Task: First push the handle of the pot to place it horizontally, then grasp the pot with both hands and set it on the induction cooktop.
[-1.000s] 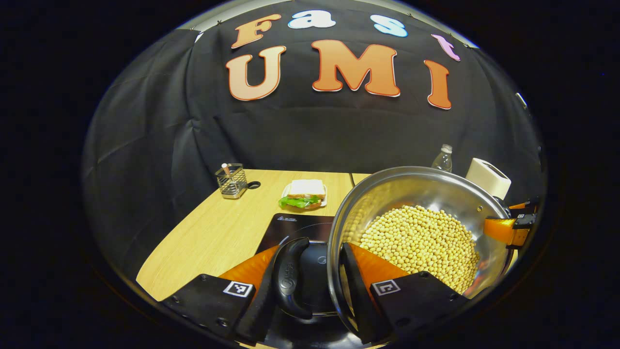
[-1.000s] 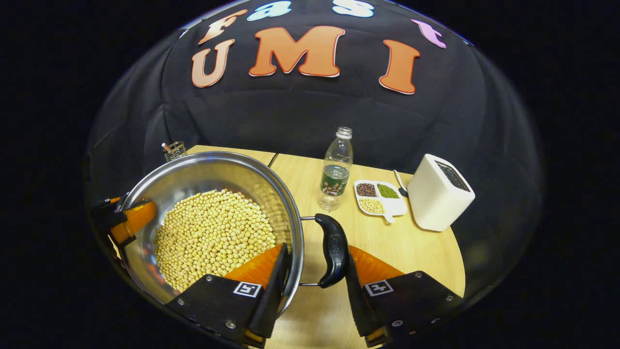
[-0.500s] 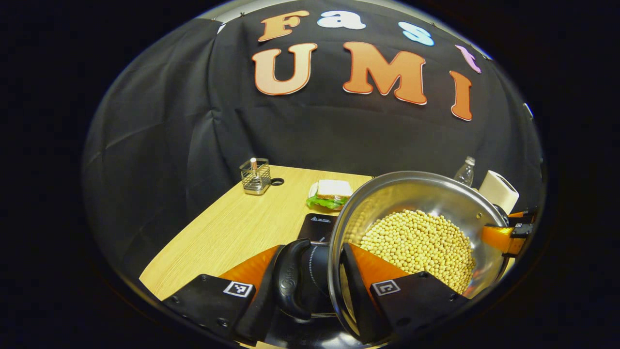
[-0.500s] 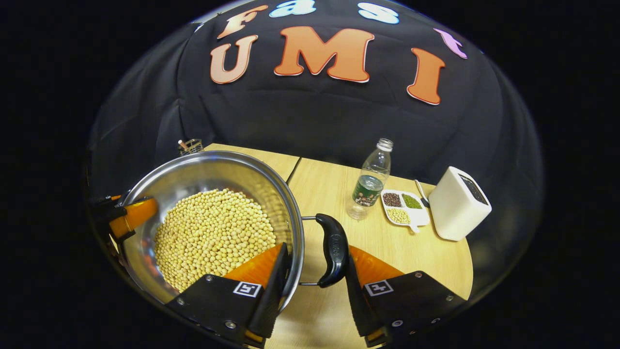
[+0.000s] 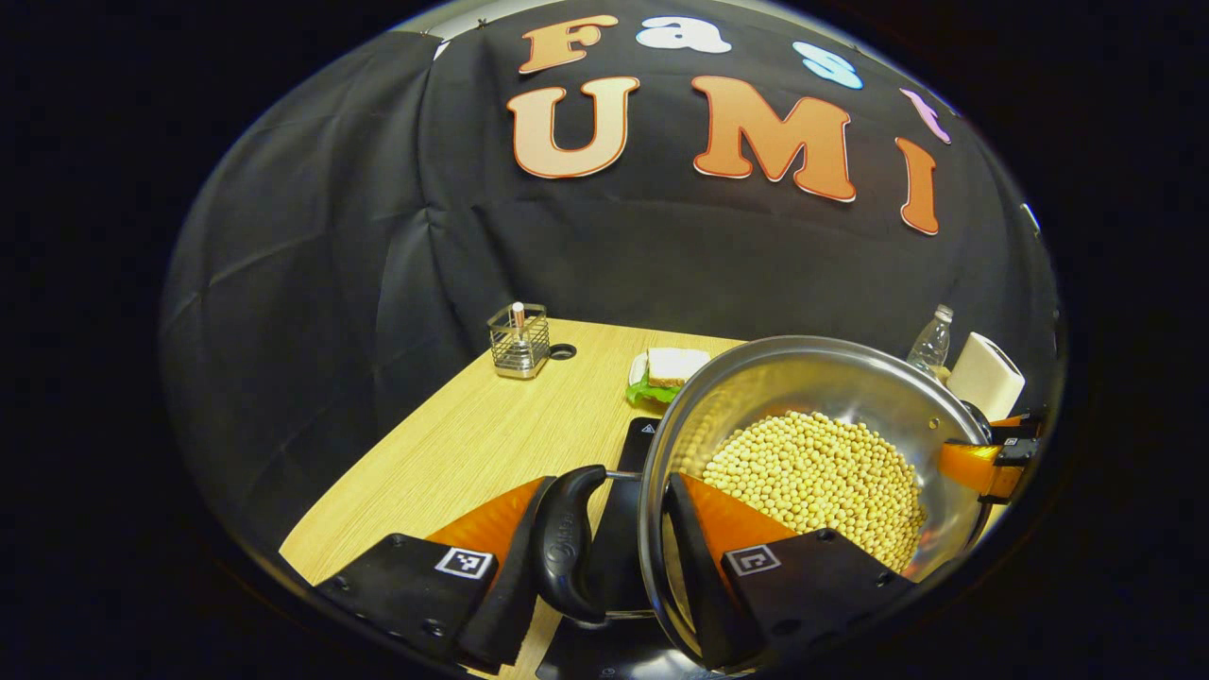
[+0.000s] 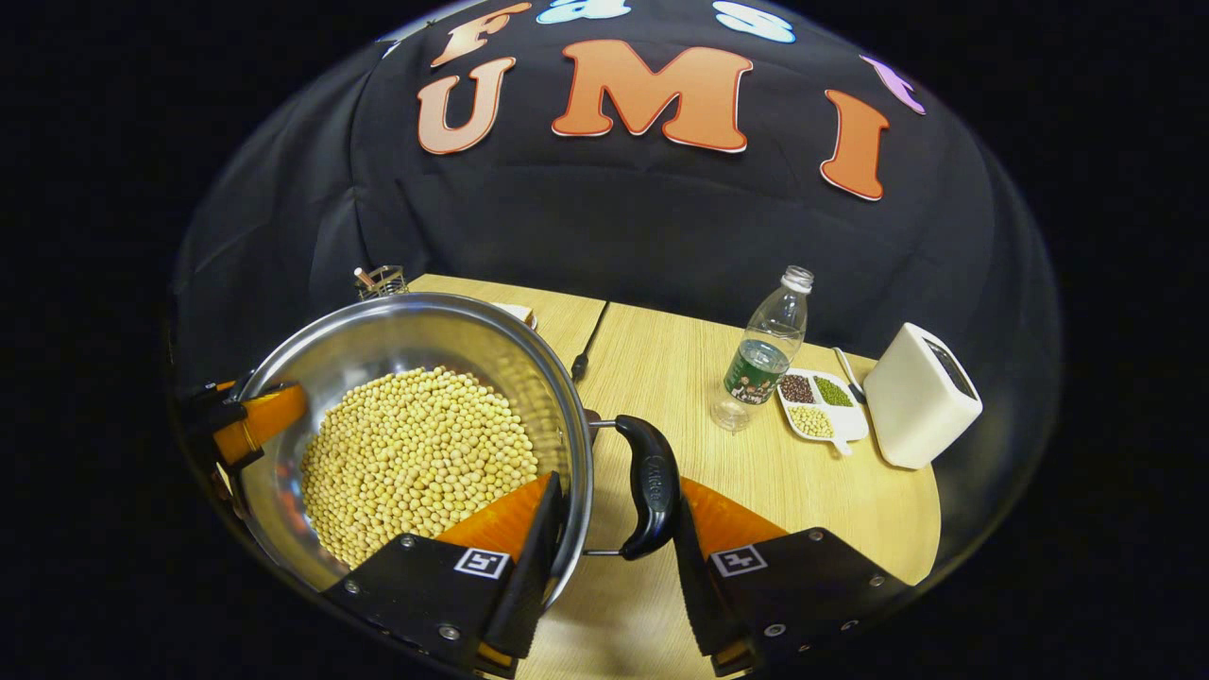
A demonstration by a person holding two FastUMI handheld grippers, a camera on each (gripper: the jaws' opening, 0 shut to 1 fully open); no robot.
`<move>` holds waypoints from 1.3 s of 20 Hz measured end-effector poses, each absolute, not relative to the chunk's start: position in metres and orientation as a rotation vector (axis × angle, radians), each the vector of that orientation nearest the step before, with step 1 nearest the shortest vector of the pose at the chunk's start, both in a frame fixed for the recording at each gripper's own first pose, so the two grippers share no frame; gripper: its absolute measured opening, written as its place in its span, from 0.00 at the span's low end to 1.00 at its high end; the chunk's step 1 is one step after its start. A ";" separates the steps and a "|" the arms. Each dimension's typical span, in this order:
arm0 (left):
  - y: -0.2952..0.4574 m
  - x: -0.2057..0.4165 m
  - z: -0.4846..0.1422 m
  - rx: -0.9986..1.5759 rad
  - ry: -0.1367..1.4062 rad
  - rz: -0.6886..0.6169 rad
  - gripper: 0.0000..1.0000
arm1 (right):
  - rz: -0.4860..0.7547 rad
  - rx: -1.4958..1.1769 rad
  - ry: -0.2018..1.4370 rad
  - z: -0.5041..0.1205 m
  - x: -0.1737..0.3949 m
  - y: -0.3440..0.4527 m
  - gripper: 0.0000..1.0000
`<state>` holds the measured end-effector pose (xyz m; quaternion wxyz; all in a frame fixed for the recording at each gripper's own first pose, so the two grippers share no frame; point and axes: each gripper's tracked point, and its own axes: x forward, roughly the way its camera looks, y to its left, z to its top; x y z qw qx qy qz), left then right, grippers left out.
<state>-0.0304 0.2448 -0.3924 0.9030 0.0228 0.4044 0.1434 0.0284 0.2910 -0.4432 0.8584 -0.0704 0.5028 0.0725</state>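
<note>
**Pot held at both handles above the cooktop edge**

In the left gripper view we see the left gripper at the bottom centre of the frame. Its fingers close on the black side handle of the pot and on the steel wall, one finger outside the handle and the other inside the rim. The pot fills the lower right of this frame and holds many yellow beans. The induction cooktop is mostly hidden behind the pot and the handle; we see only a dark strip with a small mark, and another dark piece at the bottom edge. We cannot tell if the pot bottom touches it. At the right edge of the frame the other gripper is partly cut off at the far rim.

In the right gripper view the right gripper sits at the bottom centre, and its fingers hold the second handle together with the pot wall in the same way. The pot stands at the lower left of this frame; its underside is hidden.

On the tabletop we see a bottle, a divided dish of grains and a white box at the right. In the left gripper view a wire basket stands at the far corner, and a sandwich is half covered by the pot rim.
</note>
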 end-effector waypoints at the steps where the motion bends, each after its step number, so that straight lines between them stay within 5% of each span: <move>1: 0.247 -0.031 -0.397 0.045 0.844 0.296 0.72 | 0.150 -0.150 1.063 -0.446 0.027 0.292 0.63; 14: 0.269 -0.027 -0.441 0.022 0.922 0.273 0.72 | 0.140 -0.164 1.144 -0.480 0.024 0.308 0.63; 15: 0.270 -0.026 -0.442 0.020 0.922 0.272 0.78 | 0.140 -0.158 1.149 -0.482 0.023 0.308 0.64; 20: 0.269 -0.025 -0.445 0.022 0.938 0.263 0.72 | 0.128 -0.134 1.173 -0.482 0.023 0.306 0.63; 23: 0.270 -0.028 -0.445 0.059 0.929 0.278 0.80 | 0.151 -0.159 1.173 -0.483 0.018 0.307 0.65; 26: 0.273 -0.020 -0.426 0.111 0.872 0.301 0.84 | 0.166 -0.196 1.127 -0.471 0.022 0.305 0.78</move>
